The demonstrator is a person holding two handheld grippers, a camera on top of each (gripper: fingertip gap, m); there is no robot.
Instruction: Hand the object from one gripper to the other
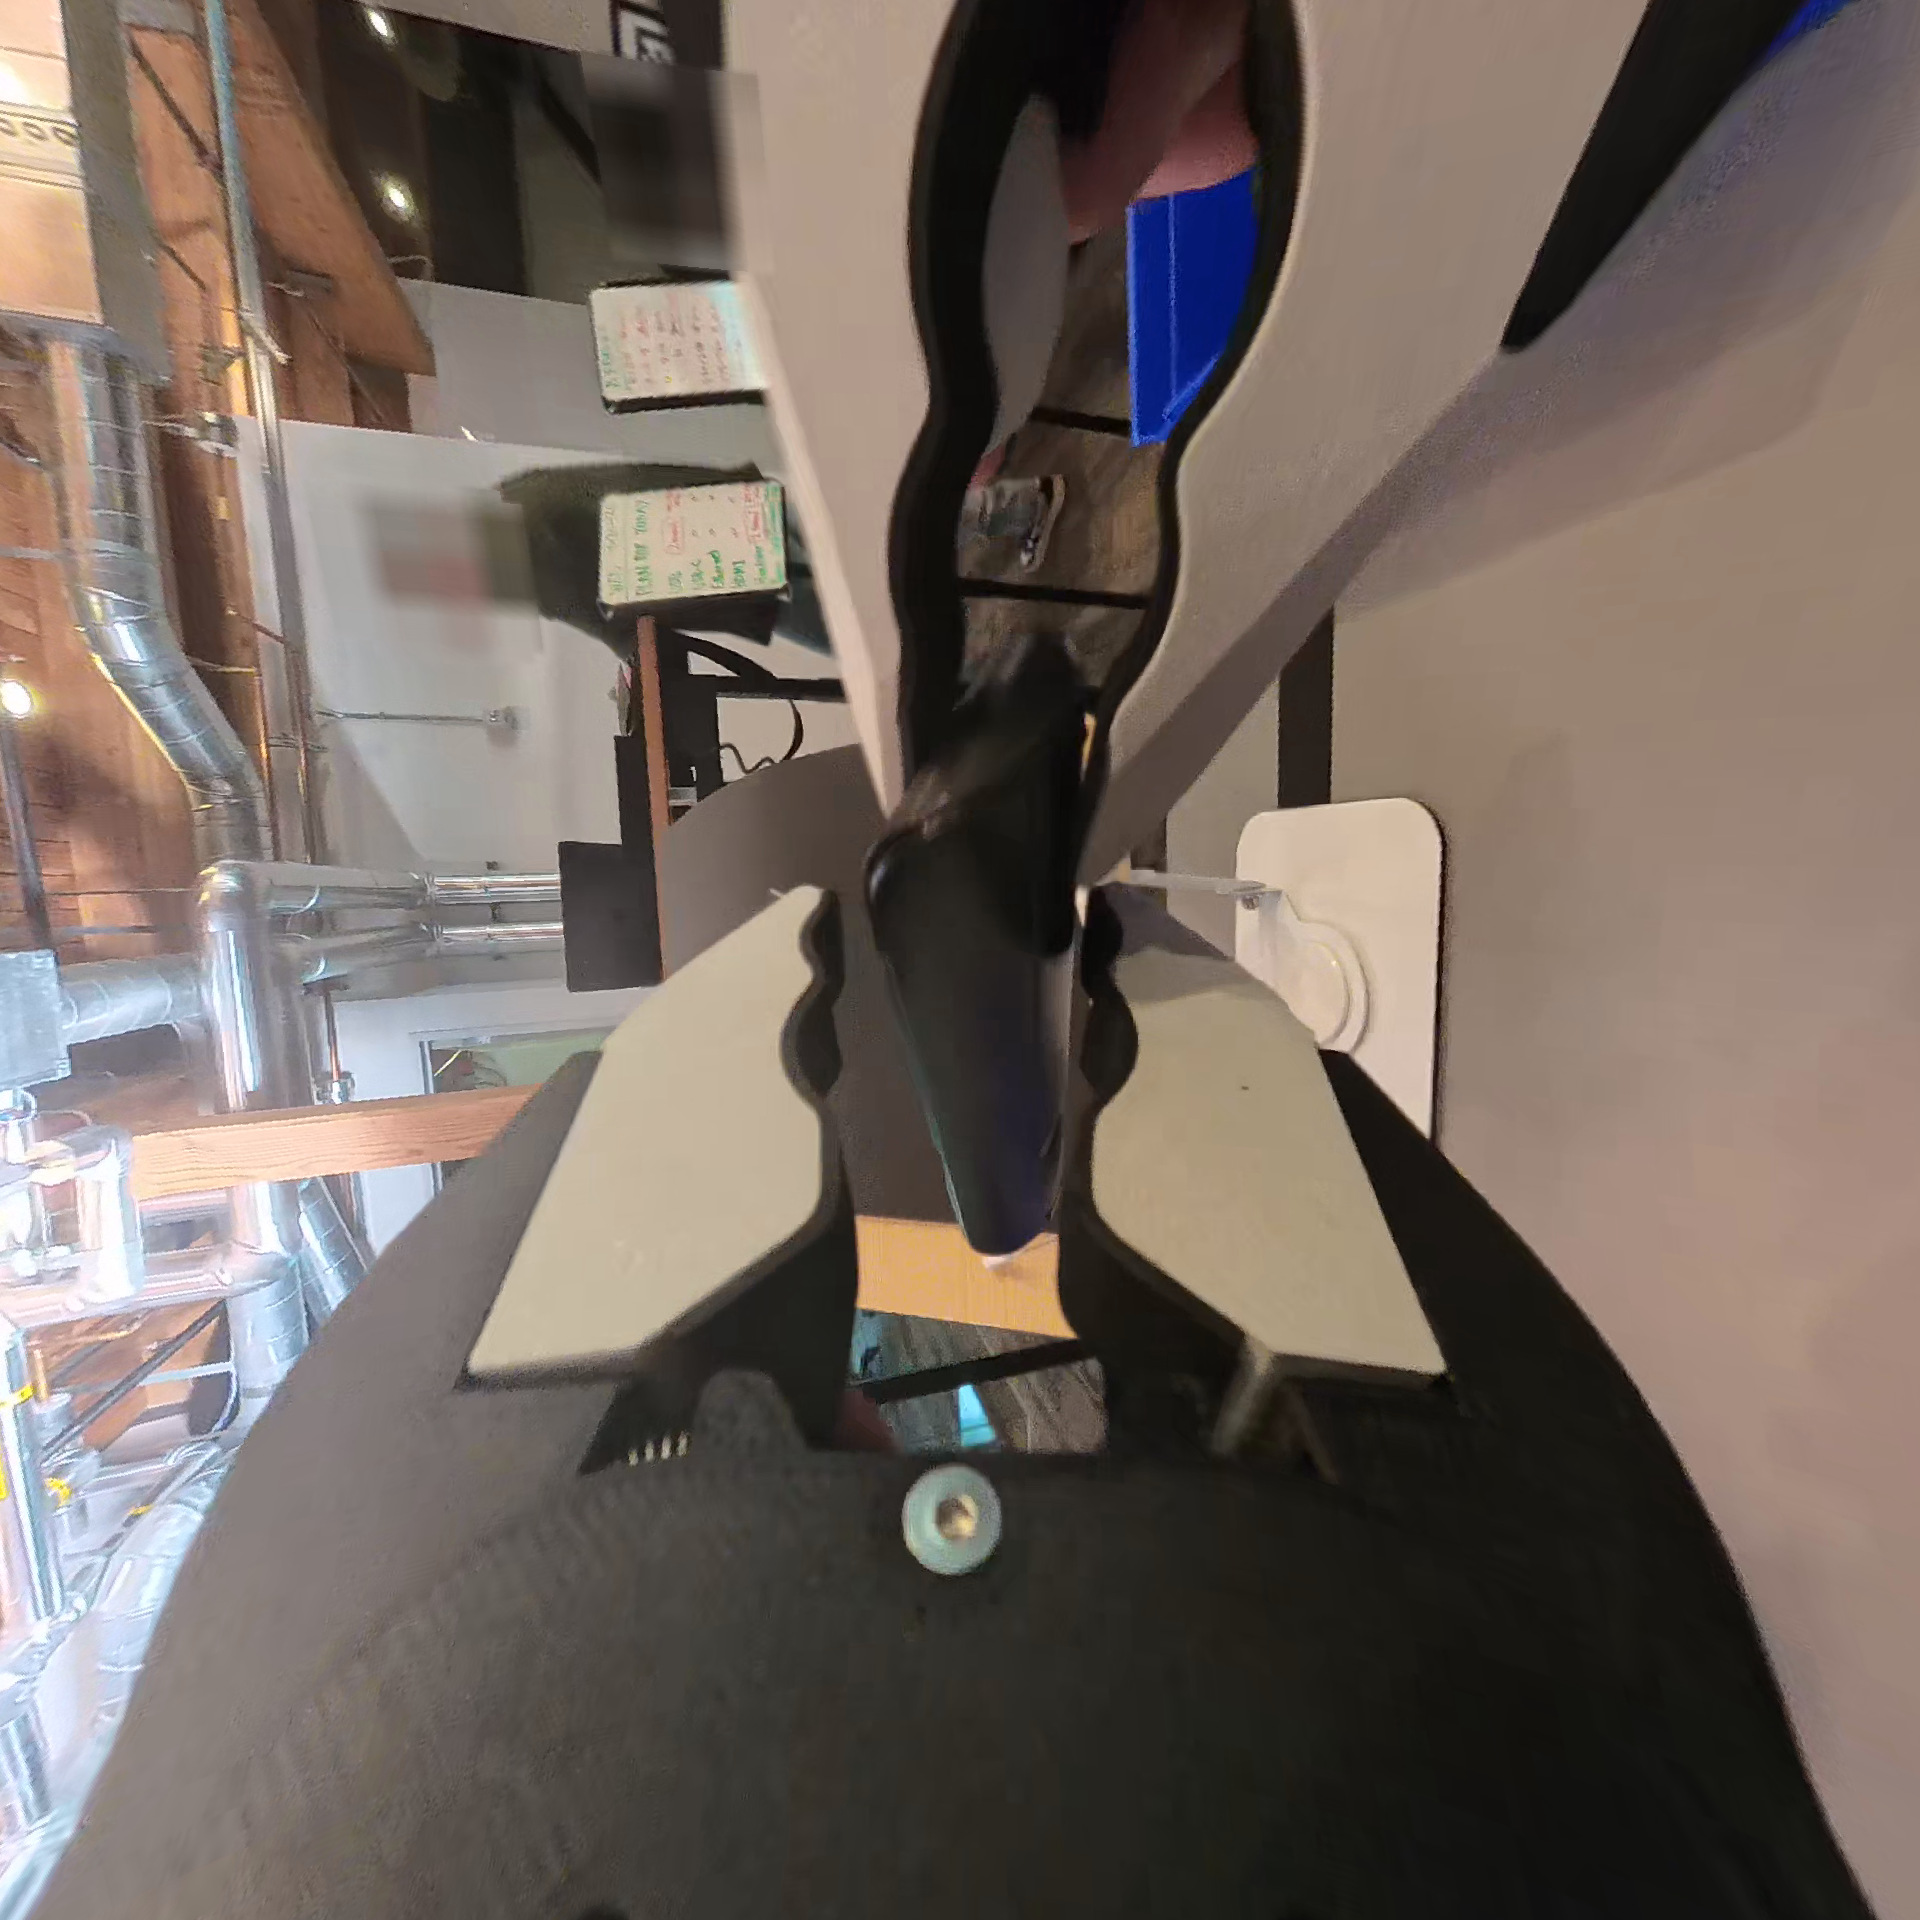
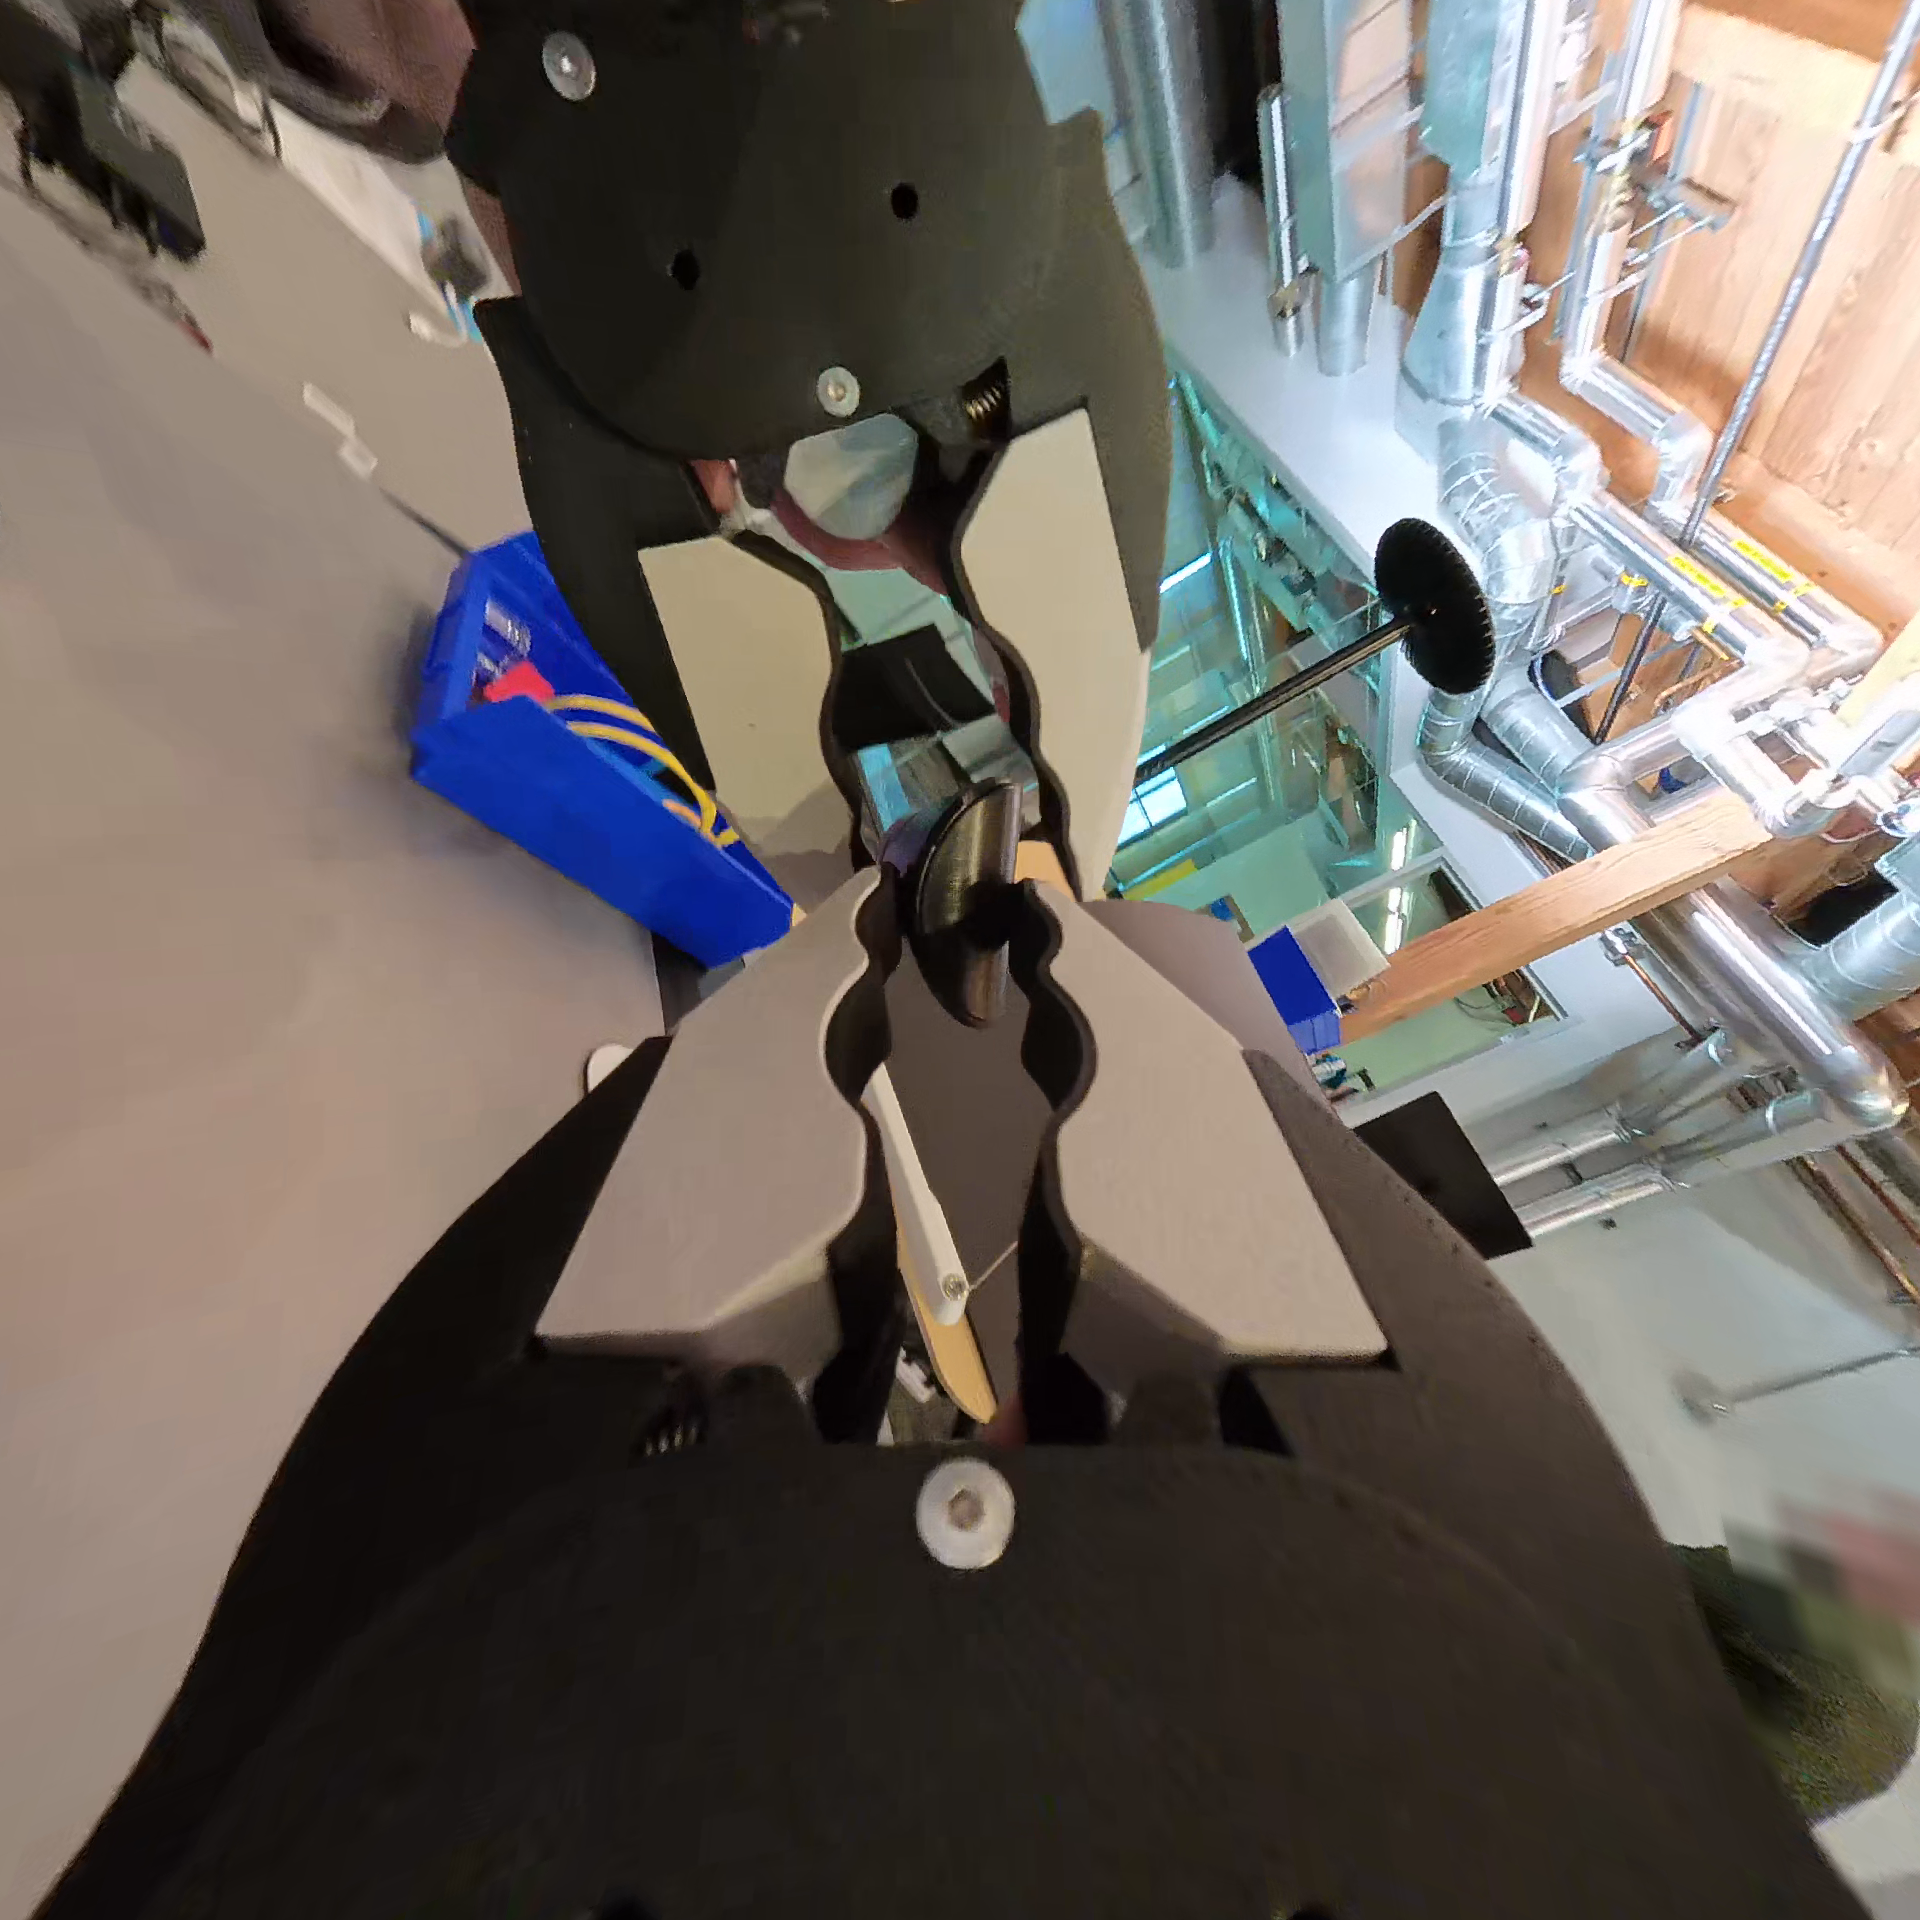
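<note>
The grey counter [image 2: 208, 883] lies well below and to the left of the exchange, so anything let go would fall some way before landing. On it stands a blue bin [image 2: 582, 800] with loose parts inside, near the drop line. A slip could send the piece into the bin or bouncing off its rim.

The left tongs [image 1: 961, 904] and right tongs [image 2: 966, 914] meet tip to tip in mid-air. The right pair looks clenched on the far end of the dark object [image 1: 977, 1060]. The left pair brackets its tapered body closely, but I cannot tell whether they are gripping it.

That doubt is the main risk: if either pair releases before the other truly bites, the object drops. Its smooth taper could also squirt out of the wavy pads, and the crowded tips could knock it askew.
</note>
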